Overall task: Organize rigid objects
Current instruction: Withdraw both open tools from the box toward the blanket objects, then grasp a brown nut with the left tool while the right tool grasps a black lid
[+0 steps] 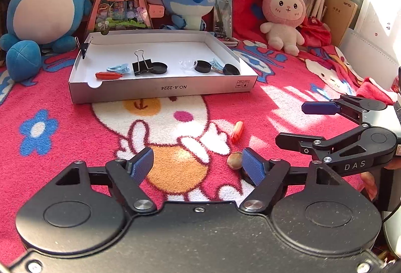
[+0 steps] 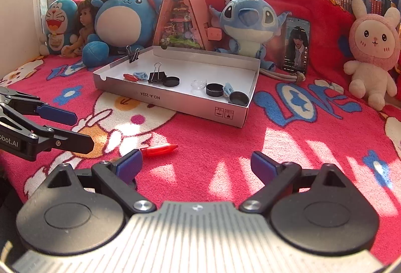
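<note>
- Left hand-held gripper (image 1: 198, 165): jaws spread wide, grasping nothing, low over the red cartoon blanket (image 1: 275, 102) at lower centre of the left wrist view.
- Right hand-held gripper (image 2: 196, 163): likewise released and empty, lower centre of the right wrist view.
- White cardboard tray (image 1: 163, 89): upper centre of frame, holding a black binder clip (image 1: 142, 64), black round caps (image 1: 203, 66), blue clips (image 1: 117, 69) and a red piece (image 1: 108, 75).
- Loose on the blanket: red pen-like piece (image 1: 237, 132) right of centre, and a small shell-like object (image 1: 234, 160) just beside the left gripper's right-hand fingertip.
- Plush toys (image 2: 246, 24) line the top of the frame behind the tray.
</note>
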`<action>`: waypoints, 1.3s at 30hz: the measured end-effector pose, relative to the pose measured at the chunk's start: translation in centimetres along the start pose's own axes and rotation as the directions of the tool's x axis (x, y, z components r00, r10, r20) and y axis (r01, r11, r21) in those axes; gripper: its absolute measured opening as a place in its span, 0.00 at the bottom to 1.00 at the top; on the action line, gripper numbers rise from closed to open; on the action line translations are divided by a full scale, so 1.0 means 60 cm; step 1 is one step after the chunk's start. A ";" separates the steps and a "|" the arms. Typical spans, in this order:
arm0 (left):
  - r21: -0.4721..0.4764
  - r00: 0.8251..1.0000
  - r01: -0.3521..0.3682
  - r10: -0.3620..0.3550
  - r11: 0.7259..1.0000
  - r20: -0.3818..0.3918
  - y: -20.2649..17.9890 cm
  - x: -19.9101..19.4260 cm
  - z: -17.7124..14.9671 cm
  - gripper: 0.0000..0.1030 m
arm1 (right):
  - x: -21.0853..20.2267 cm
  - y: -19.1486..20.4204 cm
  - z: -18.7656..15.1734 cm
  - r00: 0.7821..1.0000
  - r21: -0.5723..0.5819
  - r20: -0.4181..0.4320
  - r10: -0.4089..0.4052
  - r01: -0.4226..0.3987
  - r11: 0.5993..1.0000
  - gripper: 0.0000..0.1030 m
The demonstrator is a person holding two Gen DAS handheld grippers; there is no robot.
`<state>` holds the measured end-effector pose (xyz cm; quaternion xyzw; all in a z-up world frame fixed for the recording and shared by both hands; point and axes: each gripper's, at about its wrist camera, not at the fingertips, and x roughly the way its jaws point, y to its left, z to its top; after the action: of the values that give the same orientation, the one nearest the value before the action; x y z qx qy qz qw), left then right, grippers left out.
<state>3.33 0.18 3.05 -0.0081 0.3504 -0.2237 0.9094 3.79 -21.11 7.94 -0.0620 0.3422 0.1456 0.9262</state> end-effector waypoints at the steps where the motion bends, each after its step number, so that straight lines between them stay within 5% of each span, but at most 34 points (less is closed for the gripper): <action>1: 0.001 1.000 -0.001 0.001 1.000 -0.003 -0.001 0.001 -0.001 0.68 | -0.002 0.002 -0.004 1.000 -0.007 -0.002 0.008 -0.008 1.000 0.95; 4: -0.012 0.999 0.014 -0.015 1.000 -0.028 -0.004 0.009 -0.003 0.55 | -0.010 0.014 -0.016 0.999 -0.040 -0.007 0.050 -0.050 0.998 0.95; 17: -0.062 0.993 0.094 -0.098 0.994 -0.062 -0.034 0.052 0.002 0.29 | -0.024 0.065 -0.038 0.991 -0.145 -0.005 0.130 -0.130 0.981 0.88; 19: -0.076 0.993 0.087 -0.092 0.993 -0.071 -0.035 0.061 0.001 0.17 | -0.025 0.068 -0.040 0.991 -0.146 -0.001 0.137 -0.136 0.980 0.86; 26: -0.101 0.997 0.054 -0.059 0.993 -0.047 -0.019 0.054 0.018 0.17 | -0.027 0.073 -0.043 0.988 -0.118 0.015 0.152 -0.149 0.982 0.72; 35: -0.143 0.999 0.010 -0.015 0.990 -0.031 0.017 0.040 0.024 0.17 | -0.022 0.083 -0.035 0.986 -0.097 0.049 0.158 -0.153 0.983 0.36; 39: -0.149 0.999 0.004 -0.009 0.989 -0.033 0.021 0.039 0.020 0.17 | -0.014 0.091 -0.032 0.989 -0.104 0.040 0.144 -0.139 0.985 0.31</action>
<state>6.14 0.17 2.23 -0.0732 0.3815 -0.1999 0.8995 0.29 -16.51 6.97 -0.0805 0.3158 0.2297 0.9171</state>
